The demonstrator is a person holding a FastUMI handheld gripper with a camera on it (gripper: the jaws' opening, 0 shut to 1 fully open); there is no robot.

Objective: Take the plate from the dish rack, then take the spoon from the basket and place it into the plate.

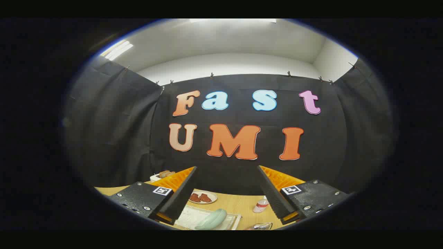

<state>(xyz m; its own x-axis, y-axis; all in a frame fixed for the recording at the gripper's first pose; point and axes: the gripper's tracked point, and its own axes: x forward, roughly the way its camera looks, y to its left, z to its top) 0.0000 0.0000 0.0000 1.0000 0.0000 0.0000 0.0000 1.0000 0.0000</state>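
Nearest the camera, the gripper (227, 193), raised above a wooden table (242, 204) and tilted up toward the booth's cloth wall; fingers (181, 193) spread wide apart, released, pressing on nothing, with only air and the far tabletop between them. Below and between the fingers, a pale green plate (211, 219) standing on edge in a white dish rack (193, 216), leaning slightly, close beside the left finger's base. Further back on the table, beyond the rack, a small round dish (203, 197) holding two reddish-brown pieces of food (200, 198) side by side. To the right of that dish, near the right finger, a small clear bottle (261, 204) with a pale cap, lying tilted on the wood. At the lowest part of the scene, between rack and right finger, a shiny metallic thing (261, 226), largely cut off, possibly the spoon, cannot tell for sure. Behind the left finger, at the table's far left, a white container (157, 177) with brownish items (166, 173) on top, too small to name.
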